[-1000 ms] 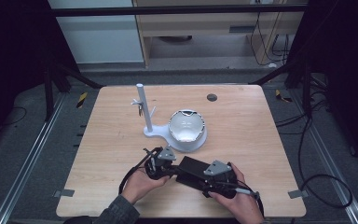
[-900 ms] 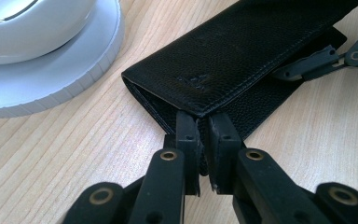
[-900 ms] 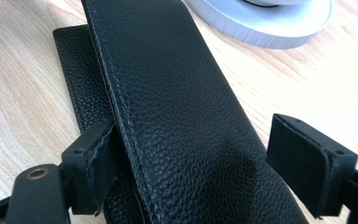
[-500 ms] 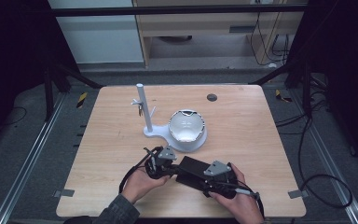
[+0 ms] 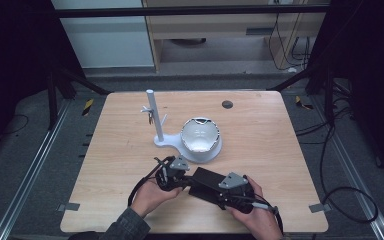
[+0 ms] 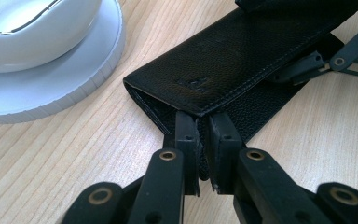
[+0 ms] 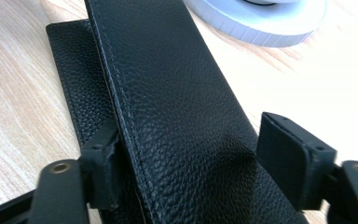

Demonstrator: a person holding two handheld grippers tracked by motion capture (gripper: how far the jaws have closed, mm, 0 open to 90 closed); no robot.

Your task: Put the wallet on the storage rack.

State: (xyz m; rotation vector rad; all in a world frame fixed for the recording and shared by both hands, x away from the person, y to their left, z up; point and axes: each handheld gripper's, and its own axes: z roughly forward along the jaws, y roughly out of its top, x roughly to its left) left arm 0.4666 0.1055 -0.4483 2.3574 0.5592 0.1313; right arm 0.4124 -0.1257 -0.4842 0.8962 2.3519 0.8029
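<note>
A black leather case lies flat on the wooden table near its front edge, between two hand-held grippers. My left gripper is at the case's left end. In the left gripper view its jaws are shut on the edge of the case near a corner, left gripper. My right gripper comes in from the right end. In the right gripper view the case's upper flap lies between the wide-apart jaws of the right gripper; one jaw touches the leather, the other stands clear.
A white bowl sits on a round white base just beyond the case, joined to an upright white post with small pegs. A small dark disc lies near the far edge. Bare wood flanks both hands.
</note>
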